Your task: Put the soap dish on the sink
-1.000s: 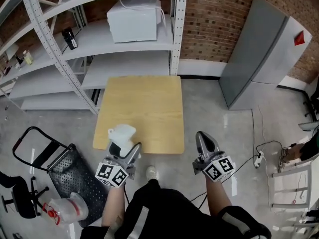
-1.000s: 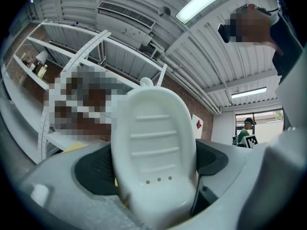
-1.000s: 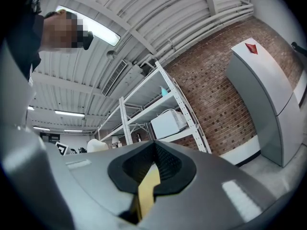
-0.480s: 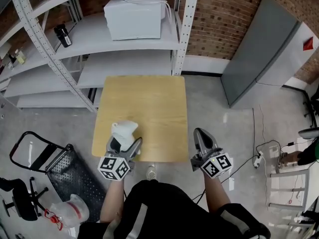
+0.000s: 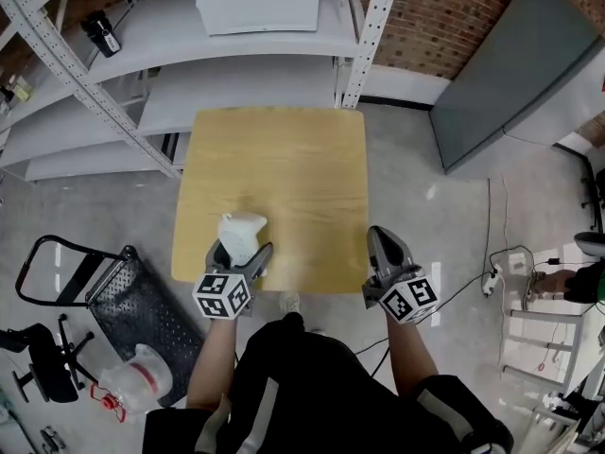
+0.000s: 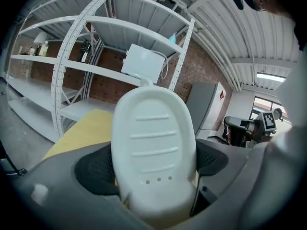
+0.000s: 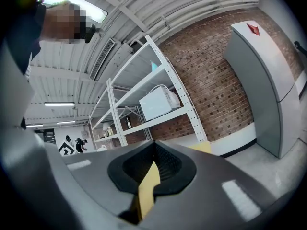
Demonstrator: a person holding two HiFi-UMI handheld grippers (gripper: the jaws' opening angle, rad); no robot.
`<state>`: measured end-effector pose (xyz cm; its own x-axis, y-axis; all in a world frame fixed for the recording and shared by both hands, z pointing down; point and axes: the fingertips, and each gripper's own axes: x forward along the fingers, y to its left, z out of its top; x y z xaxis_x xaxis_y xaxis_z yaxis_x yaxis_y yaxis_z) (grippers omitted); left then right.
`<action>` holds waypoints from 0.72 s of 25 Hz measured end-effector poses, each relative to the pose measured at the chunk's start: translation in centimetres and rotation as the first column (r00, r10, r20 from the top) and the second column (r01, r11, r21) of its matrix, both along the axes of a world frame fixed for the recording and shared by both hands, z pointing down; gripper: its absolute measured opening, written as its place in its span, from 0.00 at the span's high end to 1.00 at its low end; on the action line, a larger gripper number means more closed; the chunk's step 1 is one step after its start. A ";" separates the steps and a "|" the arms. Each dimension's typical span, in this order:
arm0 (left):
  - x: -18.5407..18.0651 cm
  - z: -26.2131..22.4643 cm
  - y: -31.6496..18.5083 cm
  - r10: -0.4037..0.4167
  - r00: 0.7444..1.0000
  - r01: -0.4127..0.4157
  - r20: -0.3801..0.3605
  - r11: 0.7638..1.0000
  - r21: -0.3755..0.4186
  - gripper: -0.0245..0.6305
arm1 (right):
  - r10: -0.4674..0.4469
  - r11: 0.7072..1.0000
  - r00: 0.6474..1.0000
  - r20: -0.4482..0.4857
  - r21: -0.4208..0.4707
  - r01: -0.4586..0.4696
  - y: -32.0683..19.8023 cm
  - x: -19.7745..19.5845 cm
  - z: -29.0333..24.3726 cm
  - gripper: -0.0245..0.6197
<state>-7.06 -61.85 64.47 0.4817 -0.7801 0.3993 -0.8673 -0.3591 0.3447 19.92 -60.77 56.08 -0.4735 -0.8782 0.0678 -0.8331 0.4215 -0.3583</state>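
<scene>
Two grippers hover at the wooden worktop's [image 5: 284, 173] near edge: the left gripper [image 5: 238, 252] clenched on a white soap dish [image 5: 242, 234], the right gripper [image 5: 383, 245] closed, holding nothing.

Overall: bright, even, diffuse light in all 3 views, with no harsh contrast.
Source: overhead. A ceiling strip light [image 6: 271, 75] glows in the left gripper view, and a ceiling light panel [image 7: 72, 6] burns out to white in the right gripper view.
Shadows: soft and faint. A thin one lies on the concrete floor [image 5: 397, 159] under the near edge of the wooden table [image 5: 274, 159].
Glare: a pale sheen on the table top beside the soap dish [image 5: 241, 236].
Focus: the head view is sharp. The soap dish, close to the left gripper view's lens, is slightly soft, and its lower edge is shaded.
Distortion: both gripper views are fisheye with black corners, and the shelf upright [image 6: 64, 63] bows.
</scene>
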 end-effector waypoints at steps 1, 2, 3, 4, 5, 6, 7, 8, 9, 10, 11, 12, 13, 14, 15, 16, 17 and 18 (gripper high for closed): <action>-0.2 0.8 -0.1 -0.004 1.000 0.005 0.009 1.000 -0.024 0.26 | -0.004 1.000 1.000 -0.006 -0.010 0.004 -0.2 -0.4 0.5 0.95; -0.5 1.7 -0.1 -0.009 1.000 0.010 0.017 0.999 -0.049 0.26 | -0.009 1.000 1.000 -0.013 -0.022 0.009 -0.3 -0.8 1.1 0.95; -0.7 2.6 -0.1 -0.014 1.000 0.016 0.026 0.997 -0.077 0.26 | -0.016 0.999 1.000 -0.017 -0.037 0.015 -0.4 -1.3 1.8 0.95; -0.9 3.5 0.0 -0.017 0.999 0.021 0.037 0.994 -0.107 0.26 | -0.021 0.998 1.000 -0.018 -0.056 0.020 -0.4 -1.8 2.6 0.95; -1.1 4.4 0.0 -0.017 0.999 0.024 0.051 0.991 -0.135 0.26 | -0.026 0.997 1.000 -0.017 -0.077 0.025 -0.5 -2.3 3.4 0.95; -1.2 5.2 0.0 -0.015 0.998 0.025 0.063 0.987 -0.160 0.26 | -0.033 0.995 0.999 -0.016 -0.099 0.031 -0.5 -2.8 4.2 0.95; -1.3 5.9 0.0 -0.011 0.997 0.024 0.073 0.983 -0.179 0.26 | -0.041 0.992 0.999 -0.017 -0.120 0.038 -0.5 -3.3 5.0 0.95; -1.3 6.6 -0.1 -0.007 0.997 0.023 0.081 0.980 -0.196 0.26 | -0.048 0.989 0.999 -0.020 -0.141 0.045 -0.5 -3.8 5.8 0.95; -1.4 7.2 -0.1 -0.002 0.996 0.020 0.089 0.977 -0.210 0.26 | -0.053 0.986 0.998 -0.023 -0.161 0.048 -0.4 -4.2 6.7 0.95; -1.4 7.7 -0.1 0.006 0.995 0.016 0.099 0.974 -0.224 0.26 | -0.053 0.982 0.998 -0.024 -0.181 0.048 -0.4 -4.5 7.4 0.95; -1.4 8.3 -0.1 0.016 0.994 0.011 0.111 0.971 -0.238 0.26 | -0.052 0.979 0.998 -0.024 -0.200 0.046 -0.5 -4.8 8.2 0.95; -1.4 8.8 -0.2 0.027 0.992 0.005 0.126 0.968 -0.250 0.26 | -0.050 0.975 0.998 -0.025 -0.217 0.044 -0.6 -5.1 8.8 0.95; -1.3 9.4 -0.4 0.039 0.989 -0.001 0.142 0.965 -0.262 0.26 | -0.051 0.972 0.998 -0.026 -0.231 0.043 -0.7 -5.2 9.5 0.95; -1.2 10.0 -0.5 0.051 0.986 -0.006 0.158 0.962 -0.273 0.26 | -0.053 0.969 0.998 -0.028 -0.244 0.045 -0.9 -5.4 10.0 0.95; -1.2 10.6 -0.7 0.063 0.983 -0.010 0.175 0.958 -0.286 0.26 | -0.056 0.966 0.998 -0.030 -0.255 0.046 -1.1 -5.4 10.5 0.95; -1.1 11.2 -0.8 0.073 0.979 -0.012 0.191 0.954 -0.301 0.26 | -0.058 0.963 0.998 -0.032 -0.264 0.048 -1.2 -5.5 10.9 0.95; -1.1 11.7 -0.8 0.082 0.975 -0.013 0.205 0.948 -0.317 0.26 | -0.059 0.961 0.998 -0.035 -0.272 0.047 -1.4 -5.5 11.3 0.95; -1.1 12.3 -0.9 0.090 0.972 -0.013 0.218 0.943 -0.334 0.26 | -0.058 0.959 0.998 -0.038 -0.280 0.045 -1.5 -5.5 11.7 0.95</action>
<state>-8.13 -62.77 76.78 0.3839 -0.5636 0.7314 -0.9195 -0.3058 0.2470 14.43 -62.26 67.76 -0.5083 -0.7958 0.3292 -0.8310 0.3530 -0.4299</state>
